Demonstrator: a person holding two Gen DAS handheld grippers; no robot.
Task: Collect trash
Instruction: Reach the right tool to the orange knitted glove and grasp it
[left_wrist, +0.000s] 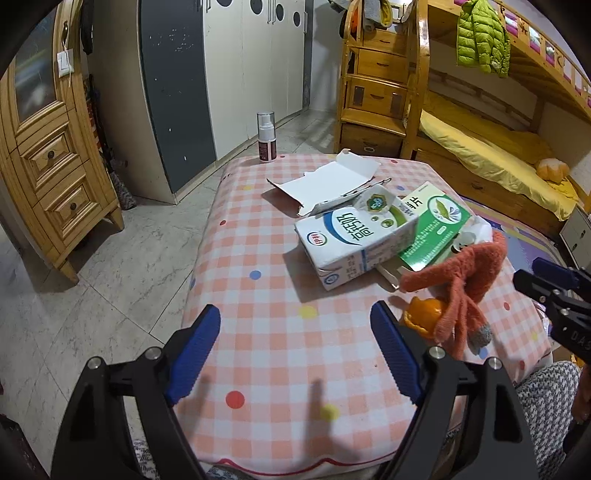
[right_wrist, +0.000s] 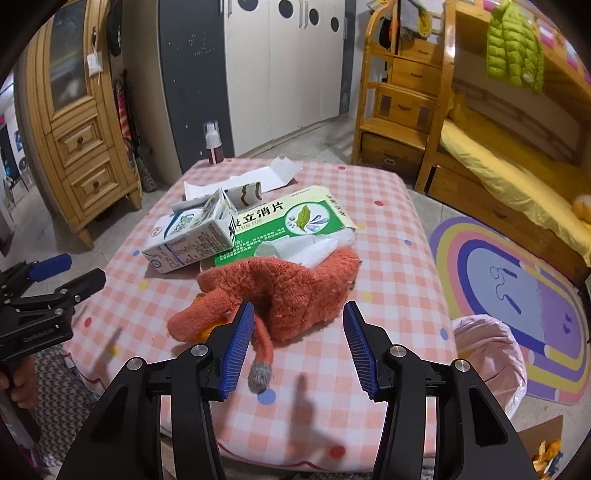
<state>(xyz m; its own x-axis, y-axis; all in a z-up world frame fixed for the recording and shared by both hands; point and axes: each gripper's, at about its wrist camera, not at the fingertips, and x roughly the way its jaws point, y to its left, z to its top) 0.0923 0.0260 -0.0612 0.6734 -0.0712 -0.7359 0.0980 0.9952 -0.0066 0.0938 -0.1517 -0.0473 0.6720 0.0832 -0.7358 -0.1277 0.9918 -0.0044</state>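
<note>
While both sets of tongs are spread with nothing pinched, a dented white milk carton (left_wrist: 351, 240) is seen lying on its side. At its three o'clock, a flattened green box (left_wrist: 432, 229) is partly covered by it.

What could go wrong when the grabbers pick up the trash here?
The orange glove lies over the orange peel, so the right gripper, jaws open, might grab the glove instead of trash. Pulling the milk carton could drag the green box beneath it.
</note>
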